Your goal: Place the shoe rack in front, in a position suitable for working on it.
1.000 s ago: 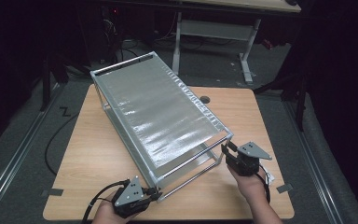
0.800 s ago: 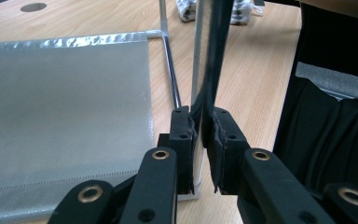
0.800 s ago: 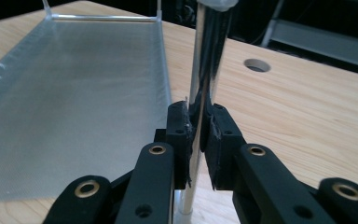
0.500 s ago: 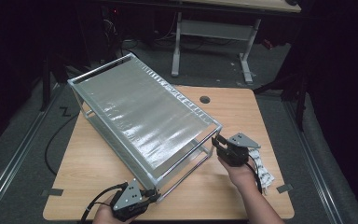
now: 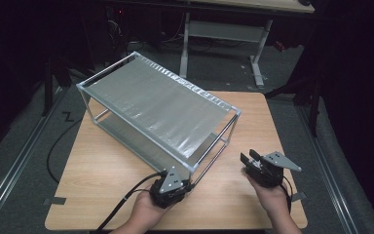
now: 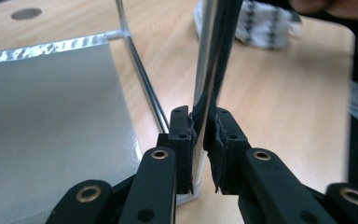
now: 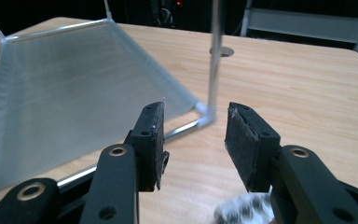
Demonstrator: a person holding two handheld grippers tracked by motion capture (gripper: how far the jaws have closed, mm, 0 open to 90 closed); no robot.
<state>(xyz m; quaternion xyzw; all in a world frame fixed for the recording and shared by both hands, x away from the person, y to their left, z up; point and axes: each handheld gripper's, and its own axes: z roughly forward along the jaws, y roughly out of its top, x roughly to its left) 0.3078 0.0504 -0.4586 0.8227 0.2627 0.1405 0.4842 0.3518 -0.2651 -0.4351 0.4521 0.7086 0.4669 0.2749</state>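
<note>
A metal-framed rack (image 5: 156, 102) with two silver fabric shelves stands slantwise on the wooden table (image 5: 258, 112). My left gripper (image 5: 187, 181) is shut on the rack's nearest corner post, low down near the table. In the left gripper view the pads (image 6: 186, 140) squeeze that shiny post (image 6: 209, 56). My right gripper (image 5: 249, 157) hovers to the right of the rack, apart from it. Its jaws have just been opening, and nothing lies between them. Beyond my right gripper (image 7: 193, 126), the right gripper view shows another corner post (image 7: 213, 60) and the lower shelf (image 7: 74, 84).
A white, black-patterned thing (image 6: 261, 23) lies on the table by the right hand, blurred at the bottom of the right gripper view (image 7: 242, 212). A round hole (image 7: 221, 50) sits in the tabletop behind the rack. A desk frame (image 5: 224, 34) stands past the table.
The rack has swung from a tilt to standing level, further left on the table. The right gripper let go of its post, opened and drew back right. The left gripper shifted right with its post.
</note>
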